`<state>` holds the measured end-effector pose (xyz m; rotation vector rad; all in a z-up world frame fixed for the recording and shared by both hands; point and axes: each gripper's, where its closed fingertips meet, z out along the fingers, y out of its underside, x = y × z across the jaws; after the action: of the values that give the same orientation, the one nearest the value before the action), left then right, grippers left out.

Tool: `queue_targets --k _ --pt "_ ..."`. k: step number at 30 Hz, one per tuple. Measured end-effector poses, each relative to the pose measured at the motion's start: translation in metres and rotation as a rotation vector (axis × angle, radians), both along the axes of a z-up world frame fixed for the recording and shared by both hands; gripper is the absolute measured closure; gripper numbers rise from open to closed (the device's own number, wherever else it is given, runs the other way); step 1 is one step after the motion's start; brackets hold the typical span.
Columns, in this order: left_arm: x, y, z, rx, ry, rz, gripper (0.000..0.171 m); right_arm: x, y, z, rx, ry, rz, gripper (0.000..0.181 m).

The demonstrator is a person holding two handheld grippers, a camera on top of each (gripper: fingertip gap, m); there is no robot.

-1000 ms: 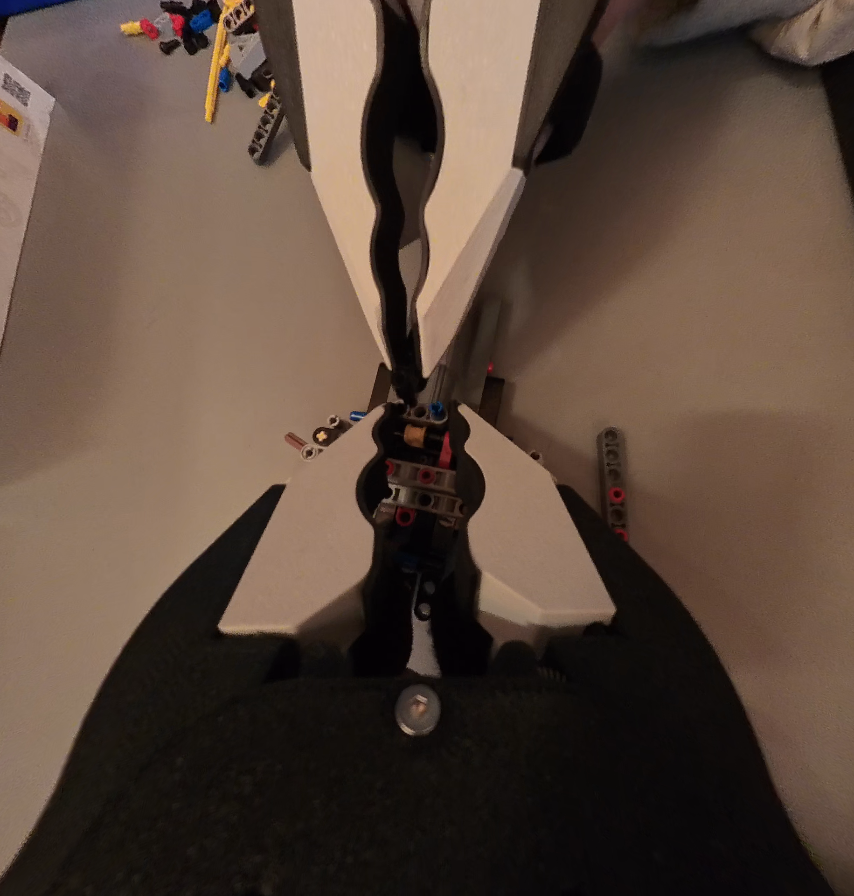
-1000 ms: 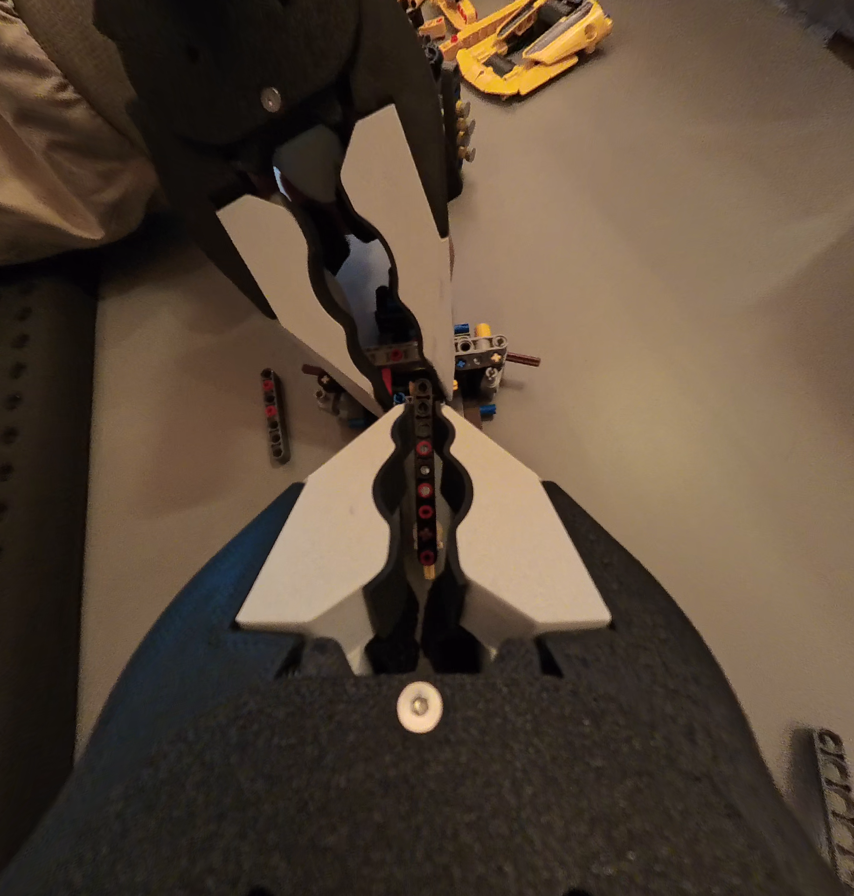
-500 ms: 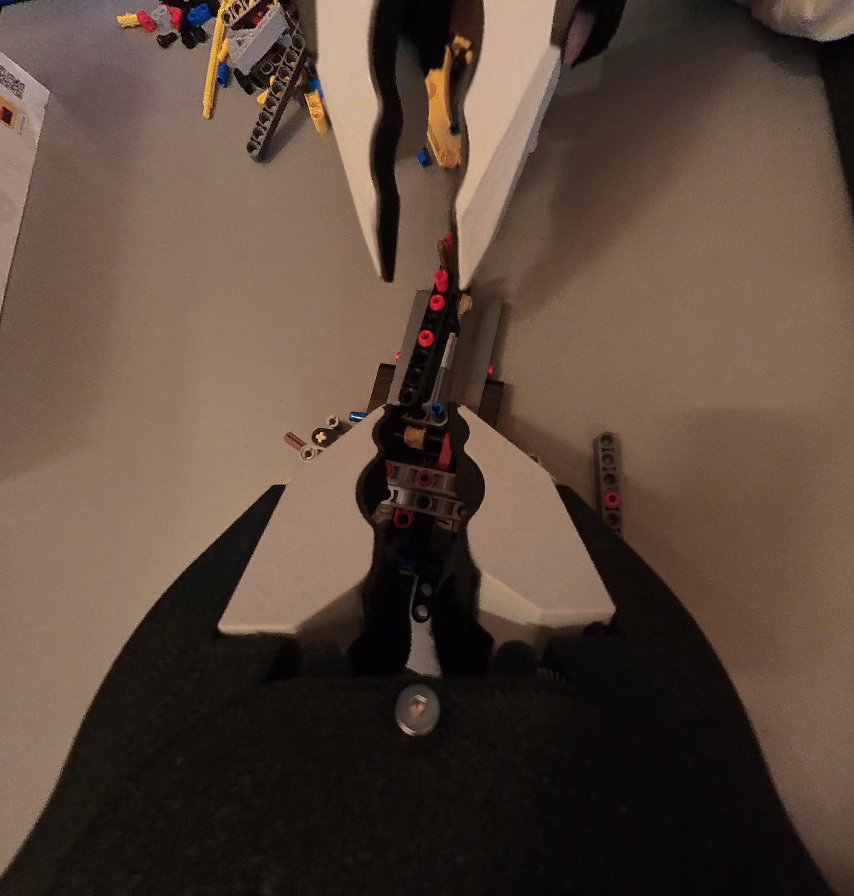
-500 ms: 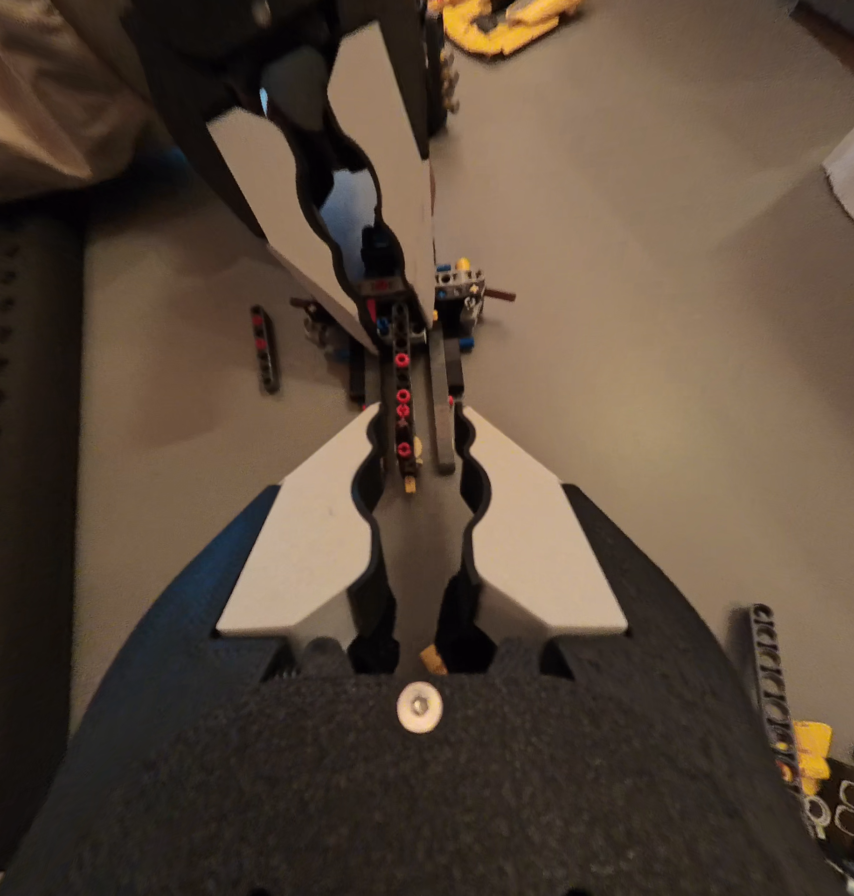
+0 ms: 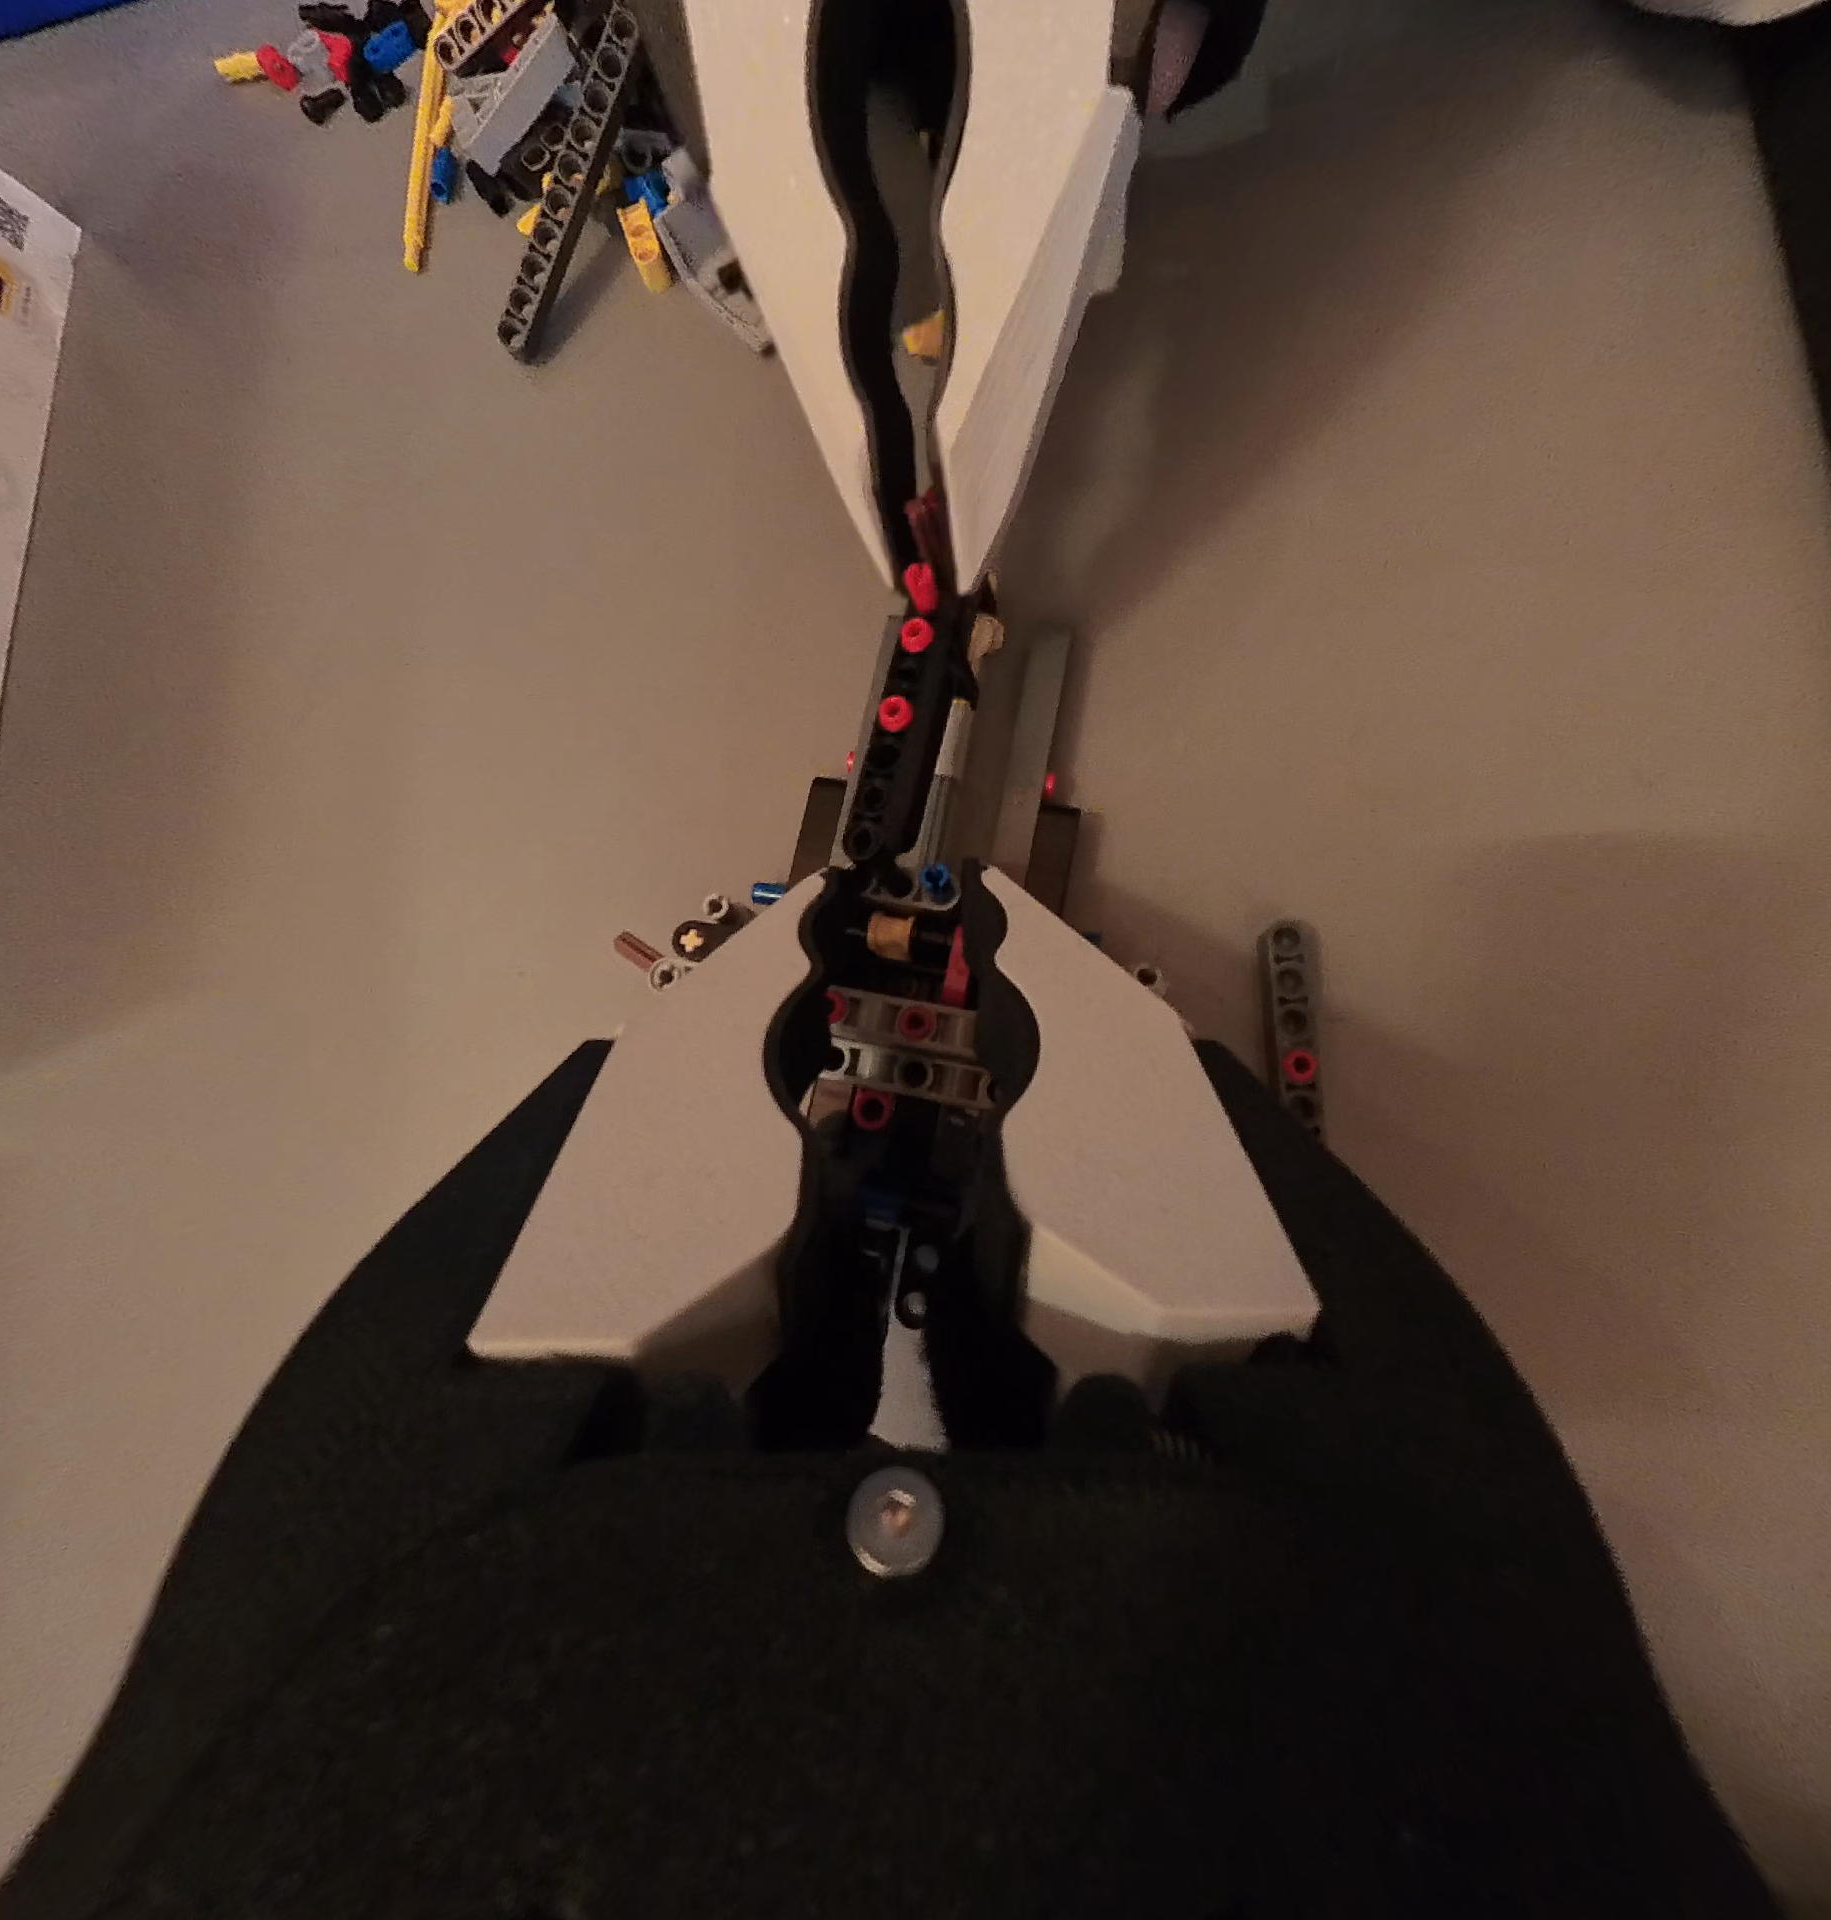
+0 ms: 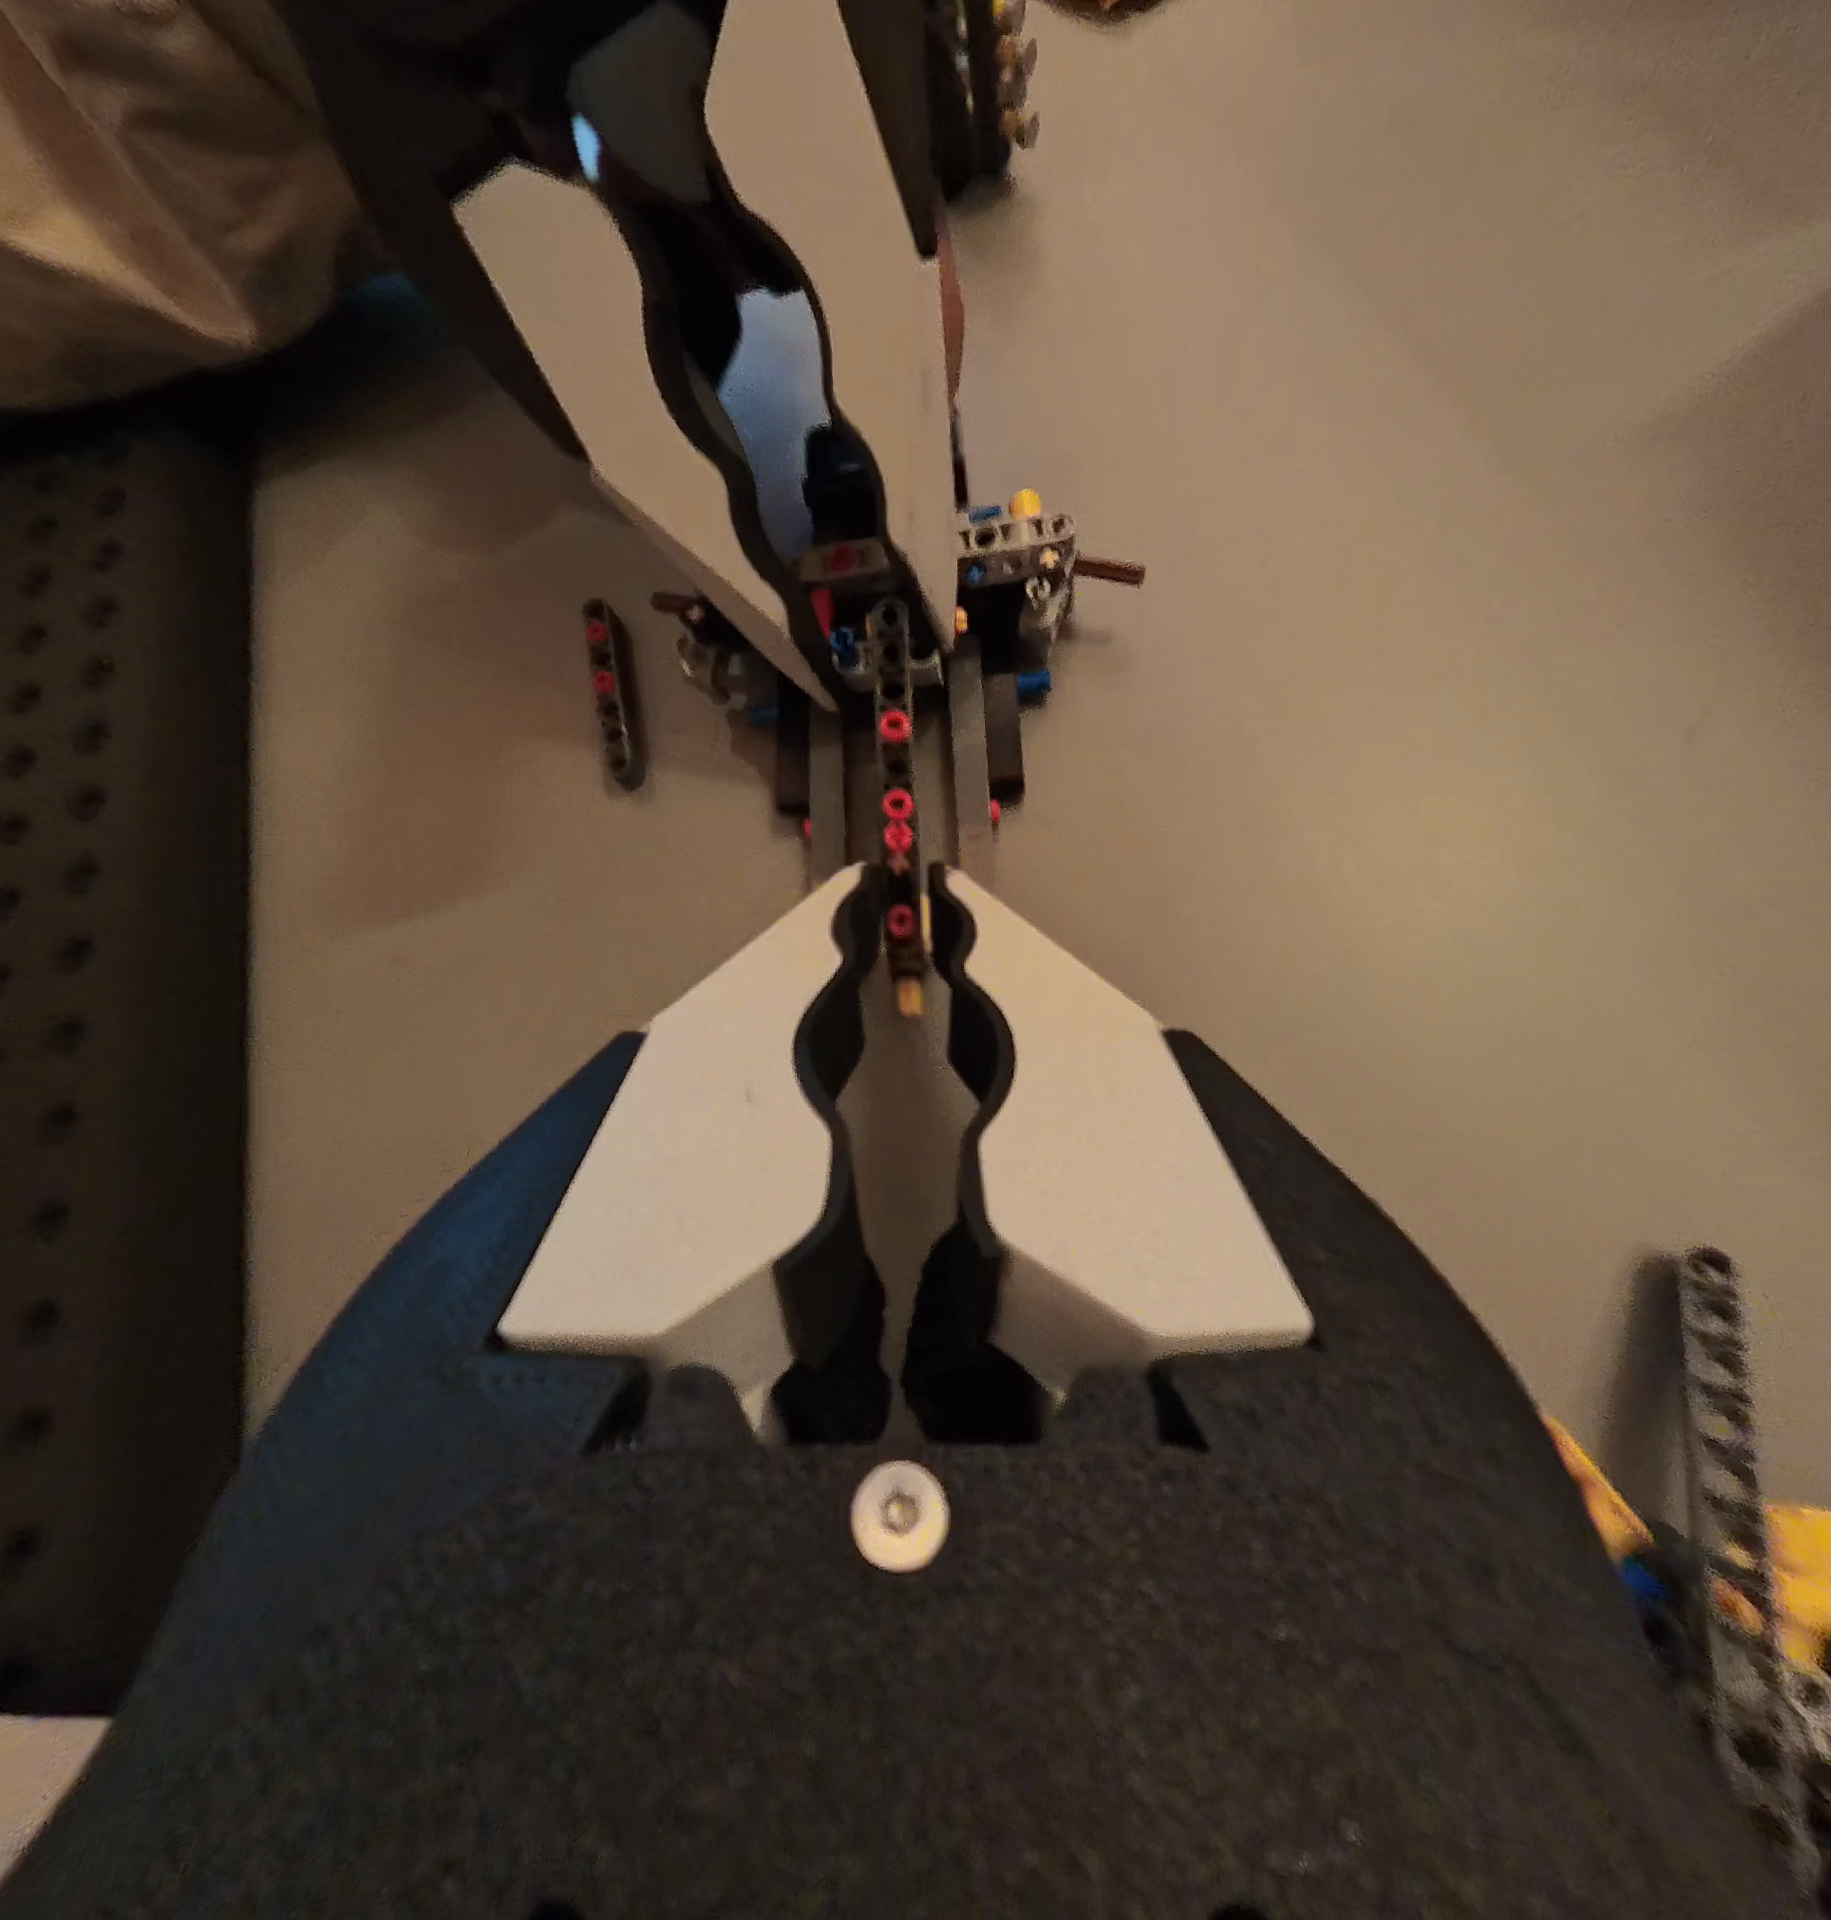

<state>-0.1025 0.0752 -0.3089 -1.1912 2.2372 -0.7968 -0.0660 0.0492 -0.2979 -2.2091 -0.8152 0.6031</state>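
Black beam (image 6: pixel 895 790) between both tools' tips

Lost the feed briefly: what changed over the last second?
The right gripper let go of the black beam, backed away with fingers open, then came forward again and closed on its free end. The left gripper stayed clamped on the grey assembly; the loose grey beam beside it did not move.
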Motion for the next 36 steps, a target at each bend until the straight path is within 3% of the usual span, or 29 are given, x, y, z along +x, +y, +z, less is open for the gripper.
queue_targets --k 3,5,7,11,17,22,30,32,36 --pt "0.0 0.0 0.001 0.015 0.005 0.006 0.149 0.01 -0.002 -0.002 0.065 -0.068 -0.024 0.164" --pt "0.001 -0.001 0.003 0.033 0.021 0.008 0.149 0.007 -0.002 -0.002 0.06 -0.037 -0.014 0.165" --pt "0.005 -0.005 0.01 0.018 0.009 0.018 0.134 0.004 -0.003 -0.007 0.026 -0.032 0.004 0.164" --pt "0.023 -0.017 0.022 0.051 -0.058 0.0 0.135 -0.001 -0.005 -0.016 0.014 -0.068 0.033 0.171" --pt "0.034 -0.027 0.002 0.092 0.025 -0.064 0.159 0.0 -0.002 -0.016 0.059 -0.15 0.032 0.175" --pt "0.04 -0.034 0.015 -0.045 -0.027 -0.06 0.163 -0.001 -0.002 -0.016 0.049 -0.119 0.038 0.175" --pt "0.038 -0.034 0.011 -0.023 -0.002 -0.086 0.163 -0.002 -0.003 -0.016 0.042 -0.102 0.037 0.175" --pt "0.037 -0.033 0.003 -0.017 0.047 -0.078 0.154 -0.002 -0.003 -0.017 0.042 -0.114 0.042 0.175" --pt "0.039 -0.035 0.004 -0.049 0.033 -0.088 0.163 -0.001 -0.004 -0.017 0.04 -0.103 0.043 0.175"
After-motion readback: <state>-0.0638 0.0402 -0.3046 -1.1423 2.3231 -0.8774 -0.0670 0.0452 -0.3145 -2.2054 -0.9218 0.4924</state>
